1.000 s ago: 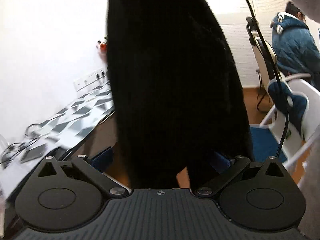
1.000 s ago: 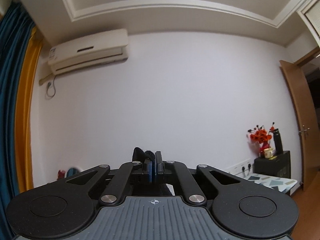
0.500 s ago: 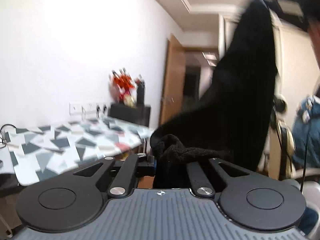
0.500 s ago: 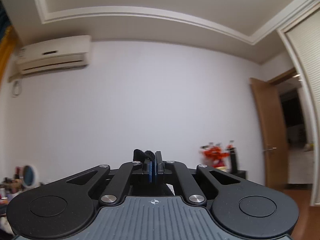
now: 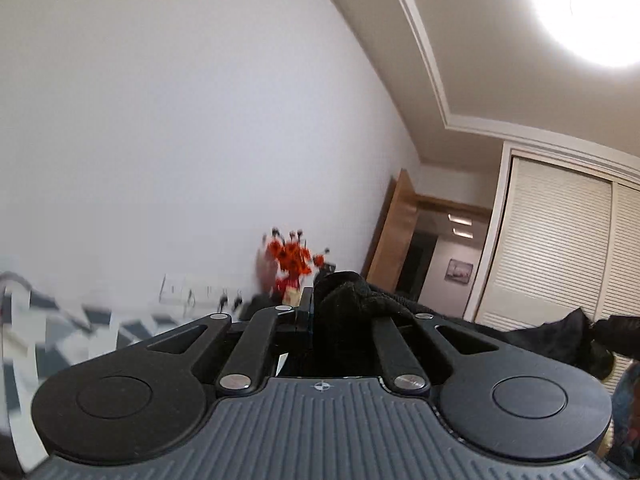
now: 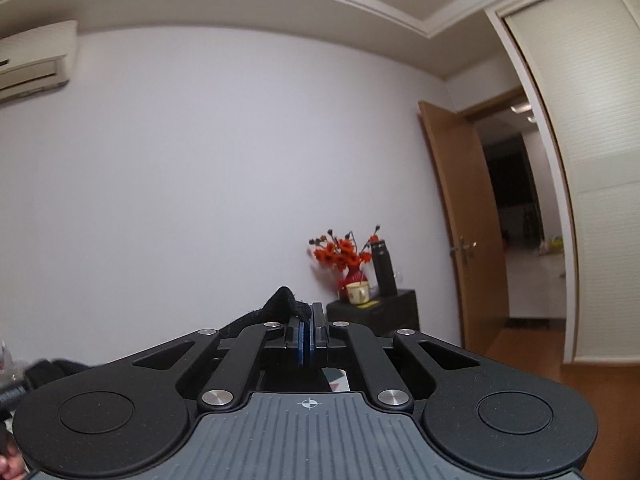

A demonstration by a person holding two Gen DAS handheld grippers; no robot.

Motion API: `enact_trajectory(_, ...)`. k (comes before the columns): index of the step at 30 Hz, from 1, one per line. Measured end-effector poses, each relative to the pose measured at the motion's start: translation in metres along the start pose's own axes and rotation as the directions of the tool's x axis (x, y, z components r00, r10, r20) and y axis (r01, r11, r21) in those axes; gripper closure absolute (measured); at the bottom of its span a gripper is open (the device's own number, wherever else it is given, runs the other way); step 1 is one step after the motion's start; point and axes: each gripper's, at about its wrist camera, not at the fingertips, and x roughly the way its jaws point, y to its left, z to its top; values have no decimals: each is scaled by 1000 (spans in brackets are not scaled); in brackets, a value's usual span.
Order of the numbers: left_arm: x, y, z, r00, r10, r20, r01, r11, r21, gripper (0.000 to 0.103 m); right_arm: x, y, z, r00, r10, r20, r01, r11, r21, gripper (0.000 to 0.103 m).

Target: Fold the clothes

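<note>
A black knit garment [image 5: 352, 300] bunches over my left gripper [image 5: 316, 312], which is shut on a fold of it; the cloth trails off to the right [image 5: 560, 332] past the gripper body. In the right wrist view my right gripper [image 6: 307, 334] is shut on another edge of the same black garment [image 6: 286, 300], which pokes up left of the blue pads [image 6: 300, 340] and runs off to the lower left. Both grippers point up toward the wall and ceiling. Most of the garment hangs out of sight below.
A table with a grey-and-white patterned cloth [image 5: 60, 340] lies at the lower left. Red flowers [image 6: 342, 258], a cup and a dark bottle [image 6: 383, 268] stand on a black cabinet [image 6: 376, 314]. A wooden door [image 6: 460, 220] stands open beside louvred wardrobe doors [image 5: 560, 248].
My left gripper has closed on the black garment and swung upward, from the hanging cloth and chairs to the wall and ceiling. My right gripper has panned right, still shut on the garment.
</note>
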Motion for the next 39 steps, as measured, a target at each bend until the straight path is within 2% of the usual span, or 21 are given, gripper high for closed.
enact_trajectory(4, 28, 27, 33, 998, -2, 58, 0, 1000, 28, 97, 70, 19, 7, 998, 46, 40, -47, 999, 14, 101)
enact_trajectory(6, 38, 35, 45, 996, 22, 91, -28, 997, 71, 97, 99, 31, 11, 994, 76, 74, -76, 997, 2, 101)
enact_trajectory(8, 49, 44, 51, 991, 62, 118, -75, 991, 110, 97, 126, 41, 15, 988, 111, 104, -111, 994, -10, 101)
enact_trajectory(14, 70, 62, 60, 977, 120, 176, -142, 982, 123, 97, 217, 54, 28, 969, 208, 134, -204, 978, -42, 101)
enact_trajectory(16, 77, 59, 66, 969, 145, 202, -174, 976, 133, 97, 250, 53, 34, 959, 254, 130, -251, 967, -37, 101)
enact_trajectory(20, 93, 41, 79, 941, 204, 269, -259, 948, 185, 97, 308, 25, 54, 917, 368, 153, -370, 929, -19, 101)
enact_trajectory(22, 101, 23, 85, 922, 237, 306, -306, 931, 200, 97, 335, 11, 60, 887, 428, 176, -428, 903, -36, 101)
enact_trajectory(24, 109, 3, 89, 896, 271, 351, -351, 917, 189, 97, 363, -9, 68, 846, 496, 199, -499, 866, -34, 101)
enact_trajectory(26, 119, -18, 92, 867, 307, 393, -398, 900, 175, 97, 393, -31, 76, 794, 567, 217, -577, 816, -23, 101)
enact_trajectory(29, 142, -53, 92, 816, 367, 447, -483, 858, 178, 97, 439, -66, 97, 721, 659, 212, -673, 739, -9, 101)
enact_trajectory(32, 162, -90, 85, 770, 405, 493, -555, 807, 203, 97, 470, -95, 121, 630, 752, 193, -761, 648, -40, 101)
enact_trajectory(33, 168, -100, 82, 758, 415, 503, -570, 797, 200, 97, 475, -103, 127, 607, 772, 186, -779, 625, -52, 101)
enact_trajectory(35, 185, -116, 77, 745, 434, 508, -589, 784, 195, 97, 482, -117, 139, 564, 807, 173, -810, 582, -73, 101)
enact_trajectory(37, 198, -128, 68, 725, 469, 505, -634, 741, 221, 97, 486, -129, 146, 536, 828, 163, -831, 552, -72, 101)
enact_trajectory(39, 211, -129, 60, 719, 510, 472, -658, 717, 227, 97, 504, -139, 146, 537, 831, 148, -836, 547, -42, 101)
